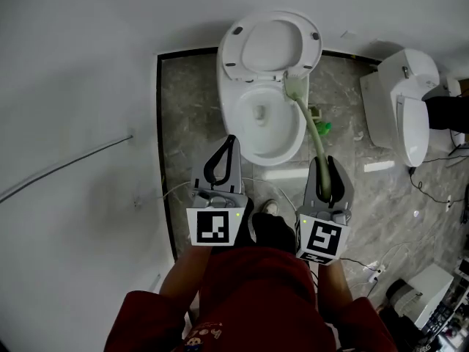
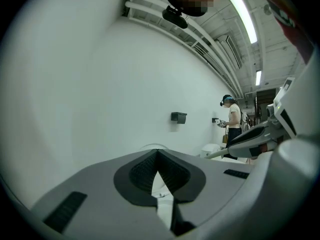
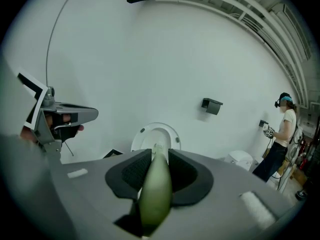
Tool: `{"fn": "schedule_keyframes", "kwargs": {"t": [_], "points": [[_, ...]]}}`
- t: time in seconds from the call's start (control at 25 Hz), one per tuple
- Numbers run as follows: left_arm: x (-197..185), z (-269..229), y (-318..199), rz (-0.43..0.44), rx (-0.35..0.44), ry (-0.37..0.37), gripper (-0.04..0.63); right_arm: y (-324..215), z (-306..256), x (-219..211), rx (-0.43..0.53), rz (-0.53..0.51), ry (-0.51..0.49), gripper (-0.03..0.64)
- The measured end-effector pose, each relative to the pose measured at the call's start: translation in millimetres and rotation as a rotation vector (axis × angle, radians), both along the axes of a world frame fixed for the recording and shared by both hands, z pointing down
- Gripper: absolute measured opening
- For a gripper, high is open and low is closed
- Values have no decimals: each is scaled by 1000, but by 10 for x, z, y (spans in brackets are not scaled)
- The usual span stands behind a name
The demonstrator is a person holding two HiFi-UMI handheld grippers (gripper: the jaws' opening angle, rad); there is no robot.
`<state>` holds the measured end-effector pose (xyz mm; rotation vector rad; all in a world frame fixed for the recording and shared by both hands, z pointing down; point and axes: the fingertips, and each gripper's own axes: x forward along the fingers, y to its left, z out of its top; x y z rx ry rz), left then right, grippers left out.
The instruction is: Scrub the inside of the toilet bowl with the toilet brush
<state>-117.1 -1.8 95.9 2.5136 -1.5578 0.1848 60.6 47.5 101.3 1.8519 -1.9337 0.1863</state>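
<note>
The white toilet [image 1: 242,134] stands with its lid [image 1: 271,44] raised and its bowl open. A toilet brush has a pale green handle [image 1: 310,128] that runs from my right gripper [image 1: 323,161] up to the brush head [image 1: 296,88], which rests at the bowl's back right rim. My right gripper is shut on that handle [image 3: 156,194], which fills the gap between its pads. My left gripper [image 1: 231,142] hovers over the bowl's front left rim. It is shut with nothing in it [image 2: 157,153].
A second white toilet [image 1: 407,108] stands to the right. A small green brush holder [image 1: 319,127] sits on the marble floor [image 1: 187,116] between them. Cables lie at the right. White wall runs along the left. A person [image 3: 283,129] stands far off.
</note>
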Motion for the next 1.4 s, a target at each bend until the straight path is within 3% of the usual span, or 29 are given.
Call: {"fn": "schedule_keyframes", "kwargs": {"t": [0.16, 0.36, 0.76, 1.0, 1.4], "points": [[100, 296, -139, 24, -19, -20, 5, -146, 313, 43, -37, -1, -29, 115], [161, 726, -264, -19, -31, 7, 5, -282, 916, 140, -105, -24, -61, 115], [334, 1753, -341, -79, -72, -46, 5, -256, 2185, 215, -224, -85, -93, 115], [389, 2434, -277, -111, -116, -63, 5, -62, 3006, 299, -359, -127, -49, 115], [556, 3066, 16, -112, -201, -59, 5, 152, 3565, 527, -406, -154, 66, 115]]}}
